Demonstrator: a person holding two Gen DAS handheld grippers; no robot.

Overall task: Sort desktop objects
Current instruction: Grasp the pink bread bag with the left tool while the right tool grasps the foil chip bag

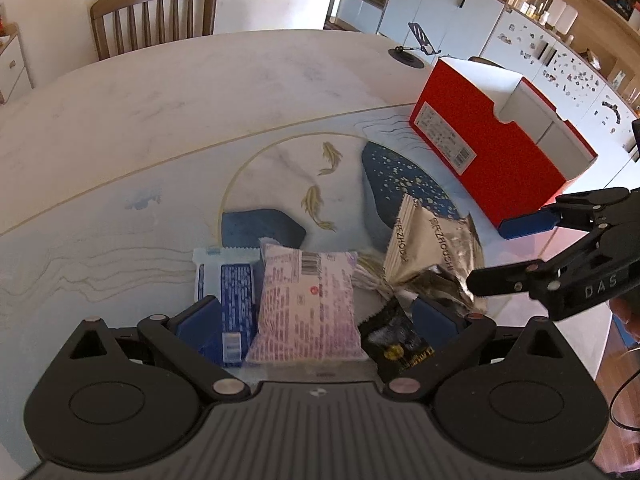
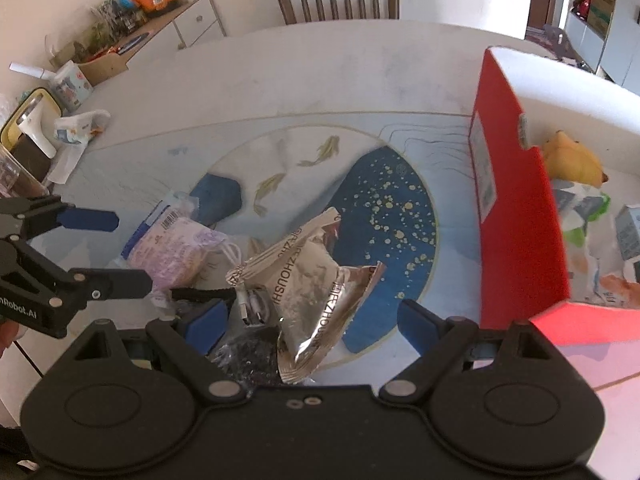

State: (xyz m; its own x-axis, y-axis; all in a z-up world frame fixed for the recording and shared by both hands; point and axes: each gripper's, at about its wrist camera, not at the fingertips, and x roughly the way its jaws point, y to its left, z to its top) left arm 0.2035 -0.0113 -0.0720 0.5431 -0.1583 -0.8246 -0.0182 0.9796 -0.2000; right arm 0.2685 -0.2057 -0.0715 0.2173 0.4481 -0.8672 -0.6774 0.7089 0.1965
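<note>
- Bright daylight throughout, washing the pale table almost white at its far side.
- Hard glare on the crinkled silver foil packet, creases flashing white.
- Soft, short shadows under the packets; deeper shade along the near side of the red box.
- Motion blur smearing the red box wall and its label in the right wrist view.
- Strong fisheye bending: table edge bowed, chair and cabinets leaning outward near the frame corners.
- Pink cast on the tabletop beside the red box.
</note>
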